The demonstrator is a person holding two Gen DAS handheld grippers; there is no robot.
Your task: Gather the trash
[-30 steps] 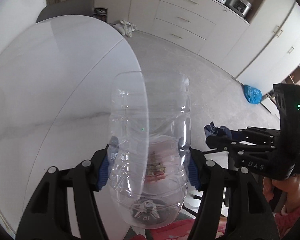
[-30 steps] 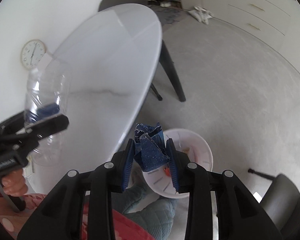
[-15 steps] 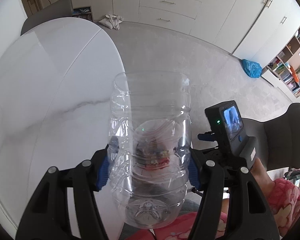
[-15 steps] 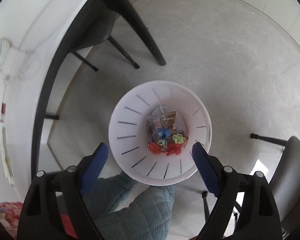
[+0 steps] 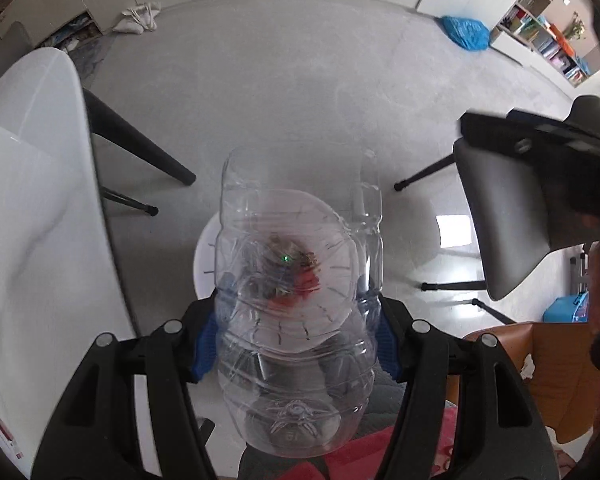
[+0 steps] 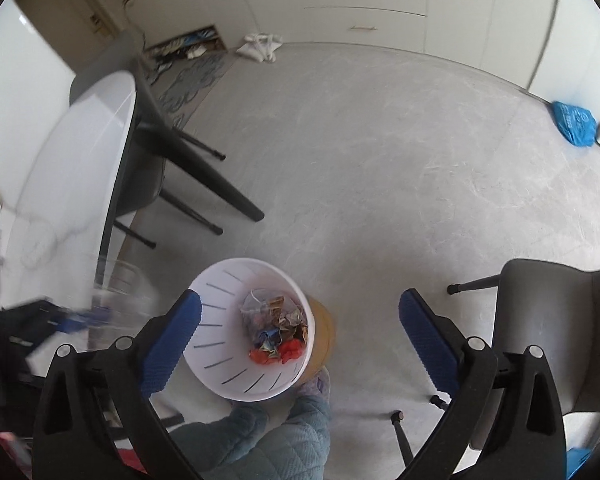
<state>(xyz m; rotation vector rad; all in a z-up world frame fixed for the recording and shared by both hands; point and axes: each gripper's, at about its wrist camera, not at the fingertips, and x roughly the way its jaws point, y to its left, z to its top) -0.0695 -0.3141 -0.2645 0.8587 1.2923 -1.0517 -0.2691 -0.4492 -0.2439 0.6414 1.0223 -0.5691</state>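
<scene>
My left gripper (image 5: 296,340) is shut on a clear empty plastic bottle (image 5: 300,240), held directly above a white slotted trash bin (image 5: 204,256) seen through the plastic. In the right wrist view the bin (image 6: 216,312) stands on the floor with several crumpled wrappers (image 6: 278,330) inside. My right gripper (image 6: 300,336) is open and empty, its blue pads (image 6: 172,336) spread above the bin. The bottle and left gripper show blurred at the left of the right wrist view (image 6: 112,300).
The white oval table (image 5: 32,208) with black legs (image 6: 204,176) is to the left of the bin. A grey chair (image 6: 556,336) stands to the right. A blue bag (image 6: 574,122) and a white bag (image 6: 260,50) lie on the grey floor far off.
My right gripper opened and let a blue crumpled wrapper fall into the bin, then drew back. My left gripper carried the bottle from over the table to above the bin.
</scene>
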